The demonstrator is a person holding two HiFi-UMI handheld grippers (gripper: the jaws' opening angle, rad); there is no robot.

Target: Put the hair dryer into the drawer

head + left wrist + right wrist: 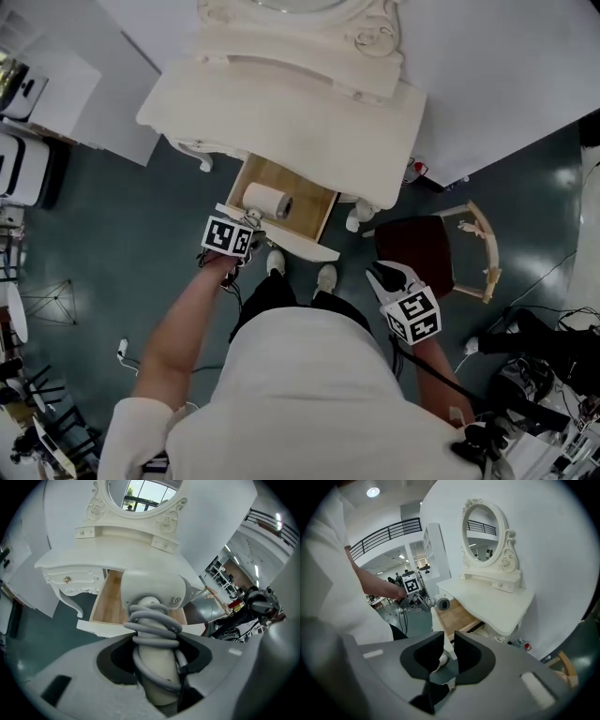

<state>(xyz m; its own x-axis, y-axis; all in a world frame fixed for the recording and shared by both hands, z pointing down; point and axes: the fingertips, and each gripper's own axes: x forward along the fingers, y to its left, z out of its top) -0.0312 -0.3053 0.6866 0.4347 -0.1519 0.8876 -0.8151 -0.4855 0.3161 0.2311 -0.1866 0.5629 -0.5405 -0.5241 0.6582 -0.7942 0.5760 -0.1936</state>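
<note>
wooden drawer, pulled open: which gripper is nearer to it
Left. The left gripper holds a white hair dryer over the wooden drawer; the right gripper is apart, empty, off to its right.

**Drawer out before the table, chair to its right**

The drawer [314, 208] stands pulled out from under the dressing table [291, 112], toward the person. The mirror [140, 494] stands at the back of the tabletop. The hair dryer [267, 200], its handle between the left gripper's [251, 221] jaws, is over the drawer's left half. The chair [427, 251] stands right of the drawer. The right gripper [384, 275] is at the chair's near left corner.
</note>
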